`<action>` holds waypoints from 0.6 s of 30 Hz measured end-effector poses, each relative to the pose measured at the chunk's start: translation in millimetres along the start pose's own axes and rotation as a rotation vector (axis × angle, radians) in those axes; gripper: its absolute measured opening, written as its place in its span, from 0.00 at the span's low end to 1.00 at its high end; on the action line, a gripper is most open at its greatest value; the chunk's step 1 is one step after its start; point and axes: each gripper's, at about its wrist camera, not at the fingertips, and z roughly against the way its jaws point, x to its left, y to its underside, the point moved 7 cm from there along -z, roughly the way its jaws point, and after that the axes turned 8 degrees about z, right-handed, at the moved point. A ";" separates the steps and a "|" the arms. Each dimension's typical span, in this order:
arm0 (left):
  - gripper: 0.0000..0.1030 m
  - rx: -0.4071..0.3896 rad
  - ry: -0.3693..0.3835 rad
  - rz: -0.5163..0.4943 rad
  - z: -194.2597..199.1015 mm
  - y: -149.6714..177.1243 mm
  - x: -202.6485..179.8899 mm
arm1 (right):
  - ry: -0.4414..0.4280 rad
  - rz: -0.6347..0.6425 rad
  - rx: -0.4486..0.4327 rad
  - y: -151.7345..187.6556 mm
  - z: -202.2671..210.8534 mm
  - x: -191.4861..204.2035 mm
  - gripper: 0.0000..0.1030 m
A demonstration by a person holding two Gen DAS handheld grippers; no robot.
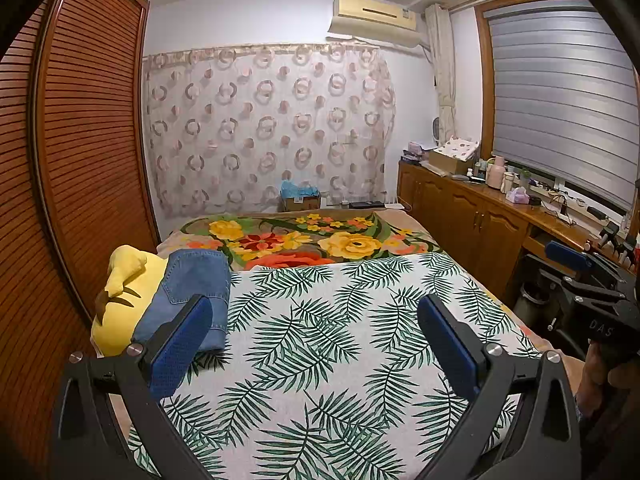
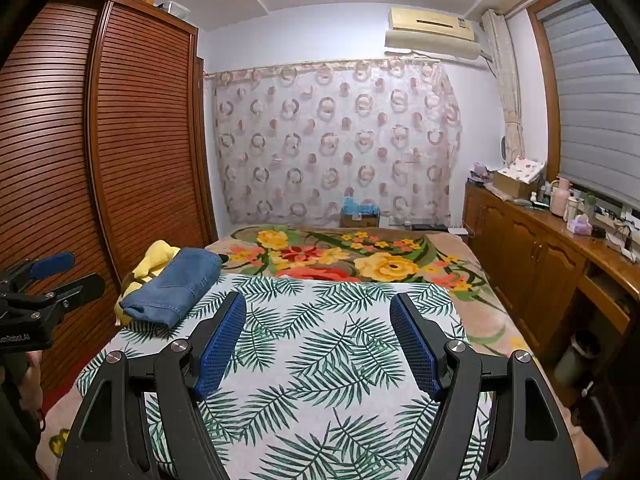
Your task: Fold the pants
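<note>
- Folded blue pants (image 2: 174, 290) lie at the leaf-print cloth's (image 2: 320, 340) far left corner, partly on a yellow plush (image 2: 154, 260).
- Left gripper (image 1: 316, 344) and right gripper (image 2: 318, 340) gape empty.

One pair of folded blue jeans (image 2: 176, 286) lies at the far left of the bed; one yellow cloth (image 1: 120, 300) lies under and behind it; one leaf-print sheet (image 2: 332, 344) covers the near part of the bed, and one flowered blanket (image 2: 360, 258) the far part; two grippers are in view, the left gripper (image 1: 316, 344) and the right gripper (image 2: 318, 340), each with two blue pads; one air conditioner (image 2: 432, 32) hangs on the far wall; one ring-patterned curtain (image 2: 336, 144) hangs below it; one cardboard box (image 2: 360, 218) stands beyond the bed; one pink bottle (image 2: 560, 196) stands on the tabletop at right.
</note>
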 end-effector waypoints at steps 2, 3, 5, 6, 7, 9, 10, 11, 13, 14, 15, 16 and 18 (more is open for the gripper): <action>0.99 0.000 0.002 0.001 0.2 0.1 0.0 | -0.002 0.000 -0.001 0.2 -0.1 0.2 0.74; 0.99 0.001 0.001 0.001 0.0 -0.1 -0.9 | -0.002 -0.001 -0.001 -0.3 0.0 0.5 0.74; 0.99 0.000 0.001 0.001 -0.1 -0.1 -0.9 | -0.001 0.000 0.000 -0.2 -0.2 0.8 0.74; 0.99 0.000 0.000 0.001 0.0 0.0 -0.9 | -0.001 0.000 -0.001 0.2 -0.2 1.1 0.74; 0.99 0.000 0.001 0.001 -0.1 0.0 -0.5 | -0.002 0.000 -0.001 -0.1 -0.3 0.7 0.74; 0.99 0.000 0.000 0.000 0.2 0.2 -0.8 | -0.002 0.000 -0.002 -1.0 -0.3 -0.3 0.74; 0.99 -0.001 -0.002 0.001 0.1 0.1 0.5 | -0.001 -0.001 -0.001 -0.2 -0.4 0.4 0.74; 0.99 0.000 0.001 0.001 0.2 0.3 -0.6 | -0.002 -0.001 -0.001 -0.2 -0.5 0.2 0.74; 0.99 -0.001 0.000 0.000 0.0 0.2 0.4 | -0.002 0.000 -0.001 -0.3 -0.5 -0.1 0.74; 0.99 0.000 0.000 0.000 0.1 0.2 -0.1 | -0.002 0.000 -0.002 -0.2 -0.6 0.0 0.74; 0.99 0.000 0.000 0.001 0.3 0.3 -0.3 | -0.002 0.000 -0.001 -0.9 -0.6 -0.7 0.74; 0.99 0.000 0.000 0.001 0.1 0.3 0.8 | -0.003 -0.001 -0.001 -0.6 -0.5 -0.5 0.74; 0.99 0.000 -0.001 -0.001 0.0 0.4 0.8 | -0.002 0.000 -0.002 -0.9 -0.6 -0.6 0.74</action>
